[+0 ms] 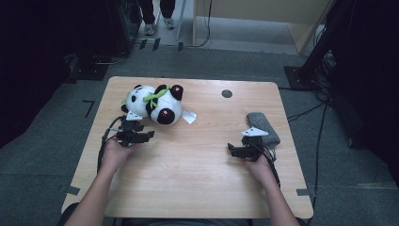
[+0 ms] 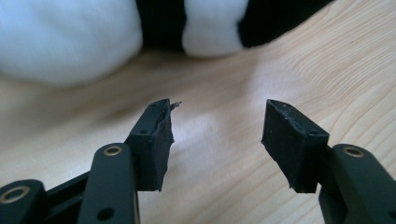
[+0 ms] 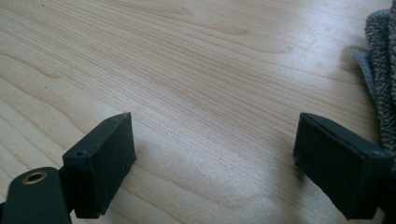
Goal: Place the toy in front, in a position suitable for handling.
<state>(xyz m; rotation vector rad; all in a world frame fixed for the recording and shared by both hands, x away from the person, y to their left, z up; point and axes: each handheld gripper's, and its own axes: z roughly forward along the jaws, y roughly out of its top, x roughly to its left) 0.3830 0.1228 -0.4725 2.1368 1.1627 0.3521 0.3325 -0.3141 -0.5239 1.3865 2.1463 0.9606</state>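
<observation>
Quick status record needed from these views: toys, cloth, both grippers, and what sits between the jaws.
surface: wooden table
toys: two panda plush toys lying side by side at the far left, a white tag beside them
cloth: grey cloth at the right, lying flat
left gripper: just short of the pandas, jaws apart, nothing between them, bare wood below
right gripper: next to the cloth, jaws wide apart, nothing between them
table mark: dark round spot near the far edge
</observation>
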